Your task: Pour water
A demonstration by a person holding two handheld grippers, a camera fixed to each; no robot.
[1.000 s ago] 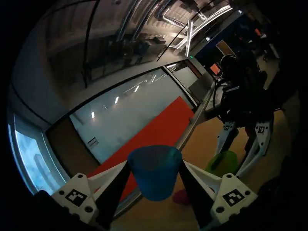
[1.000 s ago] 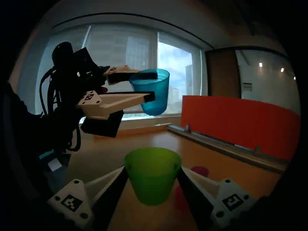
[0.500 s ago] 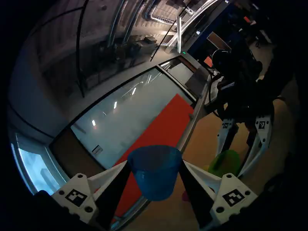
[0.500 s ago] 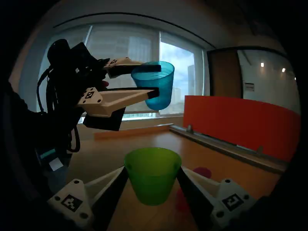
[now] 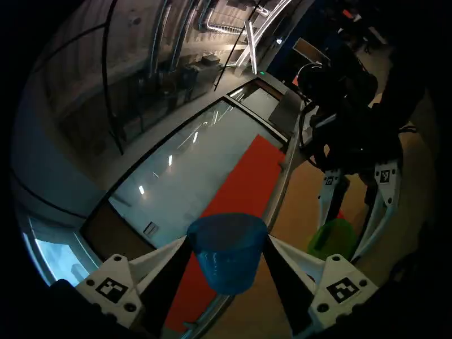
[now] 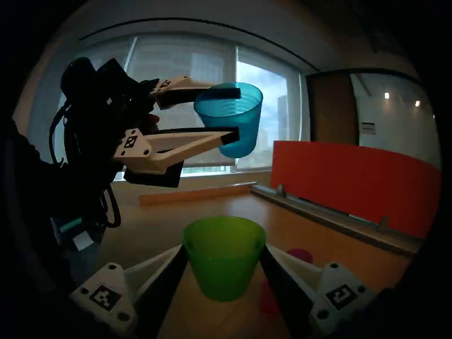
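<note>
A translucent blue cup (image 5: 227, 252) sits between the fingers of my left gripper (image 5: 226, 265), which is shut on it. The right gripper view shows that blue cup (image 6: 230, 125) raised above the table and tilted, held by the left gripper (image 6: 223, 116). A green cup (image 6: 224, 257) is clamped in my right gripper (image 6: 224, 271), low over the wooden table (image 6: 158, 226). In the left gripper view the green cup (image 5: 332, 238) hangs between the right gripper's white fingers (image 5: 379, 209). I cannot tell whether water is in either cup.
An orange partition (image 6: 361, 183) runs along the table's far side with a metal rail (image 6: 333, 217) at its foot. A window (image 6: 192, 101) lies behind the left gripper. Pink round things (image 6: 299, 255) lie on the table beside the green cup.
The left gripper with the blue cup has risen and moved slightly right, closer above the green cup, tilting further. The right gripper and green cup have stayed put.
</note>
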